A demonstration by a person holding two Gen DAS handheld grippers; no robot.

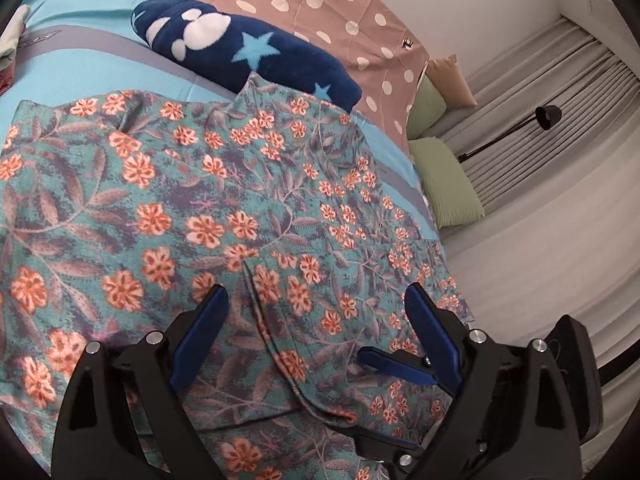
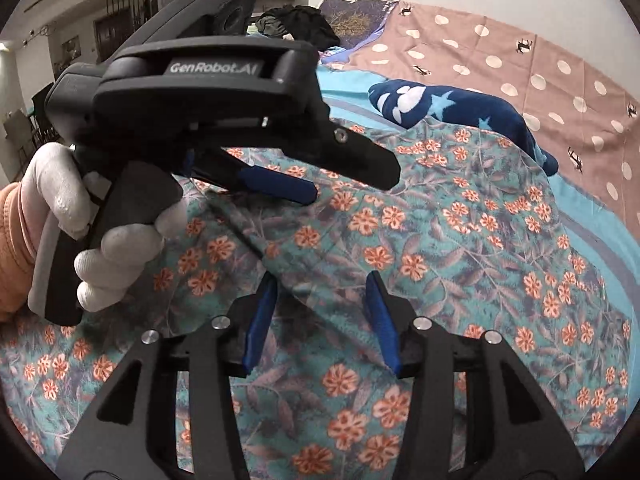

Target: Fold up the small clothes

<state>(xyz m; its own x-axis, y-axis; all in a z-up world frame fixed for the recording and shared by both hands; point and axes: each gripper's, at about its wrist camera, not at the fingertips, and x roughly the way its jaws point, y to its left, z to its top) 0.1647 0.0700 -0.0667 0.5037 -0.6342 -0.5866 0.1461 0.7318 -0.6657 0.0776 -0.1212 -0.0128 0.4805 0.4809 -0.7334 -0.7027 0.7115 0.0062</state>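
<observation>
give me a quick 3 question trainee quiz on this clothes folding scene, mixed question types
1. True or false: the left gripper has its jaws shut on the floral garment.
2. Multiple choice: what lies beyond the floral garment, partly under its far edge? A) navy fleece with stars B) a striped towel C) a wicker basket
3. Fill in: the hand holding the left gripper wears a ____ glove.

Key:
1. False; its jaws stand apart above the cloth, as do those of the right gripper.
2. A
3. white
</observation>
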